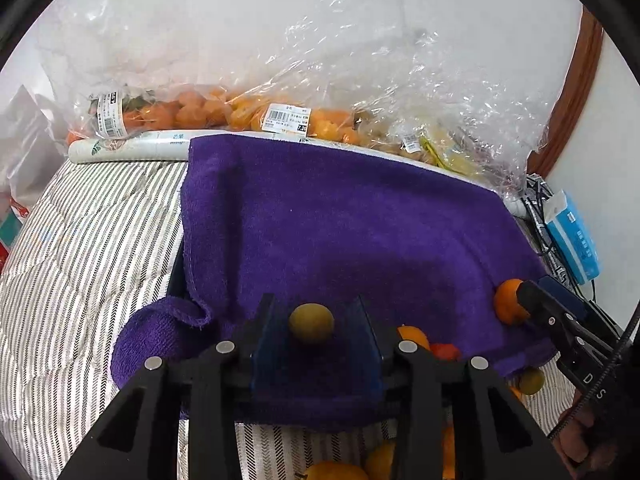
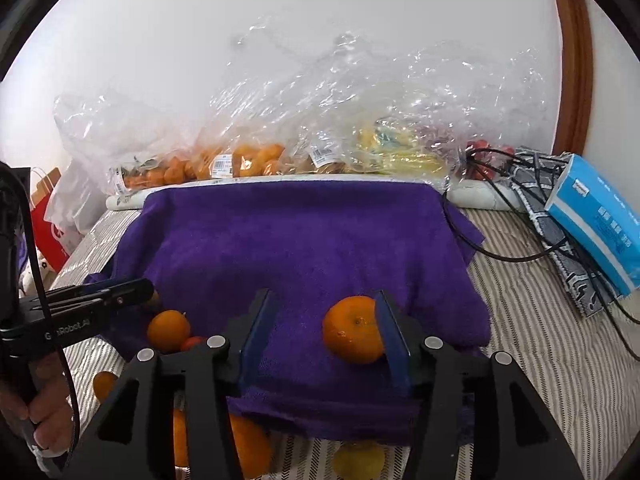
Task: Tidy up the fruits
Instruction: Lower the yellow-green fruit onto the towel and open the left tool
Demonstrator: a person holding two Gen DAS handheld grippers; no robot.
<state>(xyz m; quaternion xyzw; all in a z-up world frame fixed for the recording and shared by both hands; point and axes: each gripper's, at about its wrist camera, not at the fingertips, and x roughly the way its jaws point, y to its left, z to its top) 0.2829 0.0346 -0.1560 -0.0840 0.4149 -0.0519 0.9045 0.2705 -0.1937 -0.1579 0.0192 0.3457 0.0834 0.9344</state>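
Observation:
A purple towel (image 1: 340, 220) lies over a raised surface on the striped bedding. In the left wrist view my left gripper (image 1: 315, 307) stands open around a small yellow-green fruit (image 1: 311, 324) that rests on the towel, with a gap on each side. In the right wrist view my right gripper (image 2: 322, 300) is open. A tangerine (image 2: 352, 330) sits on the towel (image 2: 300, 240) against its right pad, far from the left one. The same tangerine (image 1: 506, 302) shows beside the right gripper's fingers (image 1: 538, 302).
Loose oranges (image 2: 168, 330), a red fruit (image 2: 193, 342) and a yellow fruit (image 2: 358, 460) lie by the towel's near edge. Clear plastic bags of fruit (image 1: 208, 112) line the wall. A blue tissue box (image 2: 600, 216) and black cables (image 2: 500, 258) lie at the right, a red paper bag (image 2: 48, 224) at the left.

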